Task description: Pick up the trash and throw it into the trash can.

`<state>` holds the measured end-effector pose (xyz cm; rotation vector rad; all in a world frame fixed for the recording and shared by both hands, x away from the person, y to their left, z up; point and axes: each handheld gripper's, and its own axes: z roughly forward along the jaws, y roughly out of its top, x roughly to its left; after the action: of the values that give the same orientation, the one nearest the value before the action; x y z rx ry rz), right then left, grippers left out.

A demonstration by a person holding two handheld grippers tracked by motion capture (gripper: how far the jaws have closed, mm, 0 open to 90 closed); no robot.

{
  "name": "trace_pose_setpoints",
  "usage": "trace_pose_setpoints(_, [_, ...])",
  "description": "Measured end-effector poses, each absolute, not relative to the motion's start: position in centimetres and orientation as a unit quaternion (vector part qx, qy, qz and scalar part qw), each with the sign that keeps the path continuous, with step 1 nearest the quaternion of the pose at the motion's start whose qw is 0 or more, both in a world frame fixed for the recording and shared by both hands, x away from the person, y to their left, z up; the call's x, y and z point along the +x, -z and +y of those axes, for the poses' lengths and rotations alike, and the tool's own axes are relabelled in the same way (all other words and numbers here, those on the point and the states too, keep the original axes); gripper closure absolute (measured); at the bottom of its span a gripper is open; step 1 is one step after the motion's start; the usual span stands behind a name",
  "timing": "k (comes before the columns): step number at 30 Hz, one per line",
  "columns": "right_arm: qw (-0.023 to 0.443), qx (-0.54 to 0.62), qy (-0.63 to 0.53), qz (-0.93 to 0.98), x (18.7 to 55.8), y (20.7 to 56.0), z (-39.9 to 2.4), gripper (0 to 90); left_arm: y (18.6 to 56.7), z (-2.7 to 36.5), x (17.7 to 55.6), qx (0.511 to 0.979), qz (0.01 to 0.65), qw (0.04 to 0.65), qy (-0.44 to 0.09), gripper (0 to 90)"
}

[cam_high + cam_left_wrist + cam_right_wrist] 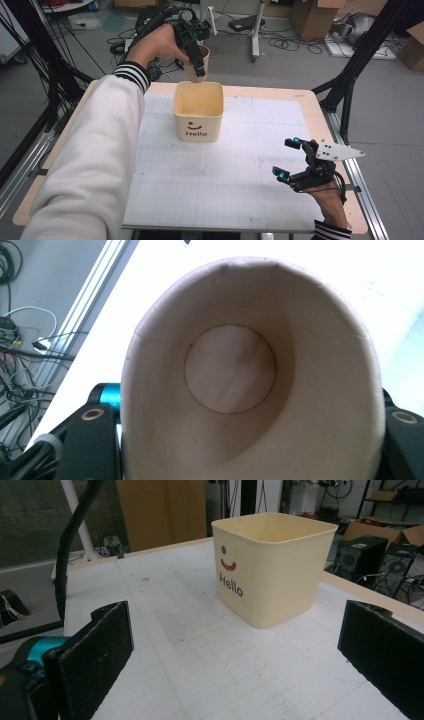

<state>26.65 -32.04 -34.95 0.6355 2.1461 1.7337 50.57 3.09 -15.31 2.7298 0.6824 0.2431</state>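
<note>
While raised over bin (pixel 198 112), left gripper (pixel 199 67) clamps cup (pixel 192 74)

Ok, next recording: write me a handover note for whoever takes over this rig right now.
Left gripper: shut on the beige paper cup, held in the air just beyond the far rim of the cream square plastic bin with the "Hello" smiley. The cup looks empty and squeezed oval.
Right gripper: open, holding nothing, at the near right of the white gridded mat.
Done: cup picked up and brought to the bin.
Left: the cup is not yet in the bin; probably bring it over the opening and release. The bin's visible inside shows nothing.
</note>
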Motion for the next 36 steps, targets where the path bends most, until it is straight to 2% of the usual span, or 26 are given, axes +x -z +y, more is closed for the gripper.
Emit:
trace_pose_setpoints(9, [0.153, 0.224, -0.604, 0.750, 26.6, 35.0, -32.0, 0.2, 16.3, 3.0, 50.9, 0.954, 0.237, 0.166, -0.080, 33.8])
trace_pose_setpoints(36, [0.153, 0.225, -0.602, 0.751, 26.6, 35.0, -32.0, 0.2, 22.6, 2.5, 51.9, 0.955, 0.241, 0.153, -0.074, 34.1])
